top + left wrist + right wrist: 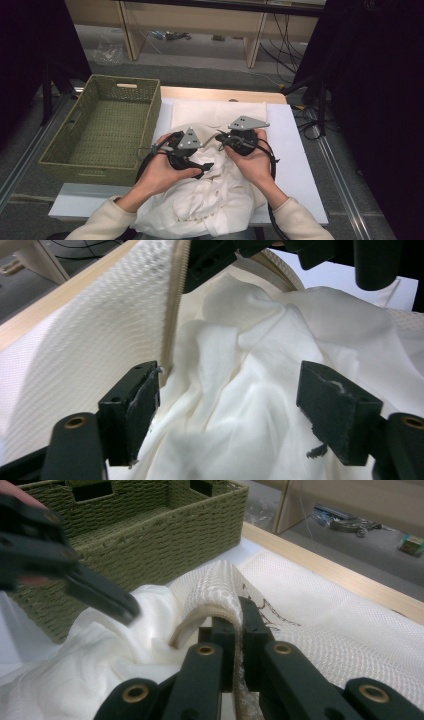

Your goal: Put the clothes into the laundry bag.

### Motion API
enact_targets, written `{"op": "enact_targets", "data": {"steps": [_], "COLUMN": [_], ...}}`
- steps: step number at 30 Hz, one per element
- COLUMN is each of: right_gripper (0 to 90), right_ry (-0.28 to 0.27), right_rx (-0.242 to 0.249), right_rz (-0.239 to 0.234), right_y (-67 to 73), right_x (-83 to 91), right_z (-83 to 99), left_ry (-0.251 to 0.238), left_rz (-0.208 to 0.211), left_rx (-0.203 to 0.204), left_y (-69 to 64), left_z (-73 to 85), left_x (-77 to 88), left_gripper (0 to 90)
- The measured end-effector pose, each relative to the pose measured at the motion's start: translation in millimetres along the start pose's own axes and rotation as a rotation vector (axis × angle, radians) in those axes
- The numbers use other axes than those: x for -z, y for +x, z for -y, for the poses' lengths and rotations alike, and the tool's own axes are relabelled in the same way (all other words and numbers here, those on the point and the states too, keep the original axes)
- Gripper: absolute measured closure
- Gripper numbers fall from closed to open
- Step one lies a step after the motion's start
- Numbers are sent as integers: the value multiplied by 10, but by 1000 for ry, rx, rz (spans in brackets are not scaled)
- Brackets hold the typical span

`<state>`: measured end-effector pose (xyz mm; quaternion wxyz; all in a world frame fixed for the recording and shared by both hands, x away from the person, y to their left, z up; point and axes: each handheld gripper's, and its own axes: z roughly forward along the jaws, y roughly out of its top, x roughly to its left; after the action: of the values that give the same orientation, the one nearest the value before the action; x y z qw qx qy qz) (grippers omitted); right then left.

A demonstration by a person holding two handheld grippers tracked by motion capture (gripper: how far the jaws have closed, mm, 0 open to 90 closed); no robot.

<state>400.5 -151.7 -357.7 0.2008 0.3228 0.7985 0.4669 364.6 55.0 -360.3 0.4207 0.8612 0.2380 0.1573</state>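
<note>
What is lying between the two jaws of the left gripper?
In the left gripper view, soft white cloth lies between the jaws of the left gripper. The jaws stand apart and do not press it. The mesh bag edge runs beside one jaw.

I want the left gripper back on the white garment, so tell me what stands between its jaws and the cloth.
Nothing visible does. The left gripper stands open right over the white garment, whose folds lie bare between its jaws. The right gripper pinches the mesh bag rim beside it.
</note>
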Motion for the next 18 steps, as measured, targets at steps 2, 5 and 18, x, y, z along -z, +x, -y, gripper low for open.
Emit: {"op": "enact_targets", "data": {"steps": [2,5,18], "right_gripper": [893,893,893], "right_ry": [6,3,25], "right_rx": [18,18,-1], "right_rz": [8,10,2], "right_y": [0,19,33], "right_x": [7,-4,5], "right_z": [-11,-12,-3], "left_ry": [10,71,251], "left_rz": [-12,-26,23], "left_rx": [-2,-1,6], "left_y": [17,71,89], "left_z": [39,135,277], "left_x": [43,-34,-520], "left_gripper": [239,233,566]}}
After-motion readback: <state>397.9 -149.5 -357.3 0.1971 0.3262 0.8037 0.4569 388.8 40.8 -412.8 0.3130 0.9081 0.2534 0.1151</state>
